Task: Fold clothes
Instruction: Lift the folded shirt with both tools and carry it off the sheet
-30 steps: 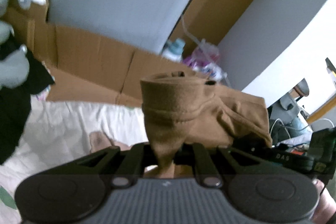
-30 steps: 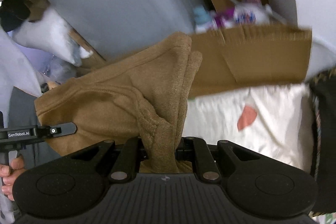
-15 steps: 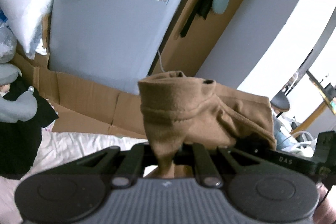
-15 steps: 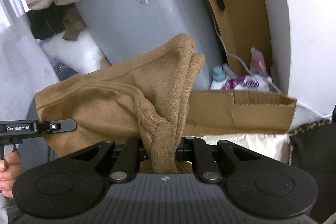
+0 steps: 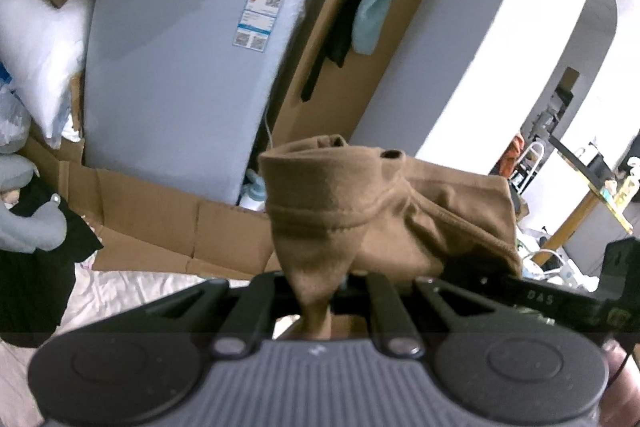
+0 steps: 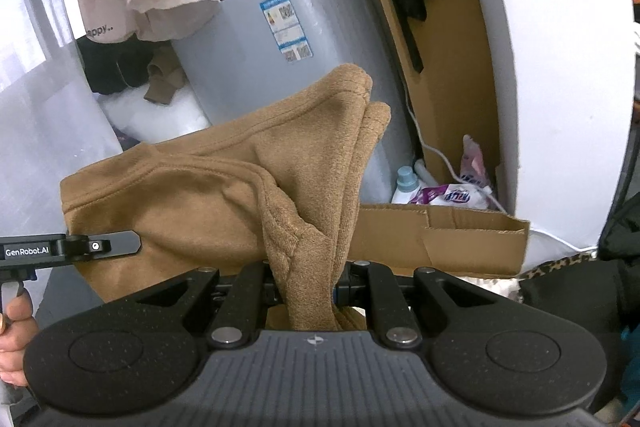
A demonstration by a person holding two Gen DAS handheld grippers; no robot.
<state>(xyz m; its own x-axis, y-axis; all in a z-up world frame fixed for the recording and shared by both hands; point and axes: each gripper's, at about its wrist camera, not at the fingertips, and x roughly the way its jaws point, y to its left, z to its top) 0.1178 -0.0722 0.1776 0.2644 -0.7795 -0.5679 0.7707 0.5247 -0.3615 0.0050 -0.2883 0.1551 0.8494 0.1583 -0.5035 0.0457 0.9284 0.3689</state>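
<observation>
One brown garment (image 5: 352, 211) — two claws, left claw (image 5: 316, 291) and right claw (image 6: 308, 287), clamping it.

Left gripper (image 5: 316, 287), bottom centre of its own view: jaws nearly closed, pinching brown cloth (image 5: 360, 219). Right gripper (image 6: 304, 287), bottom centre of its view: same narrow clamp on the cloth. Left hand (image 6: 14, 339) at lower-left edge of right view, fingers wrapped round its handle.

Grey washing machine (image 5: 176, 75) with blue label, flattened cardboard (image 5: 168, 223), white pillow (image 5: 36, 43), detergent bottle (image 6: 405, 183)
</observation>
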